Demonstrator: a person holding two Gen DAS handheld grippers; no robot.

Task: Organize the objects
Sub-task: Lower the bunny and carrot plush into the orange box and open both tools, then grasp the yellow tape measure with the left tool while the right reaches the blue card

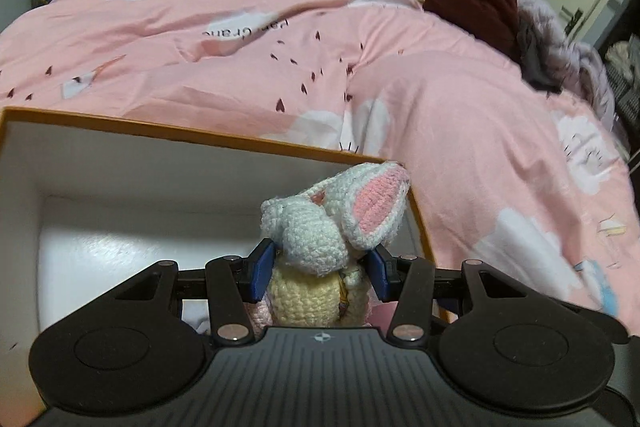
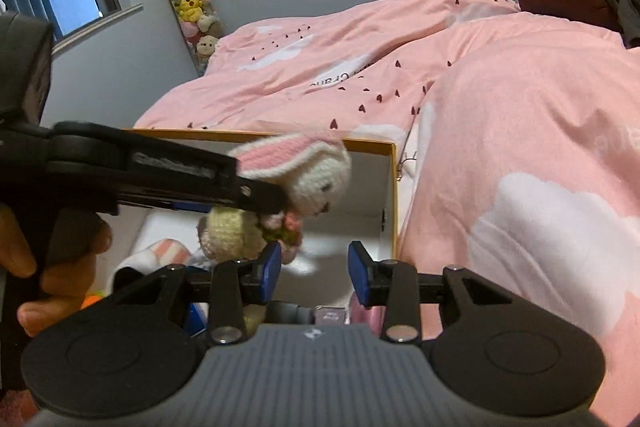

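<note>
A crocheted bunny (image 1: 320, 239) with a white head, pink-lined ears and a yellow body sits between the blue pads of my left gripper (image 1: 320, 269), which is shut on its body. It hangs over the open white box with an orange rim (image 1: 200, 133). In the right wrist view the same bunny (image 2: 316, 179) is seen from the side, held by the left gripper (image 2: 264, 195) above the box (image 2: 394, 195). A hand (image 2: 60, 267) grips that tool. My right gripper (image 2: 314, 267) stands open over the box's near side, with nothing between its pads.
The box lies beside a bed with a rumpled pink duvet (image 1: 440, 107). Dark red clothes (image 1: 472, 11) are piled at the far right of the bed. A pink-striped item (image 2: 168, 251) and other small things lie inside the box. A column of plush toys (image 2: 192, 3) stands at the wall.
</note>
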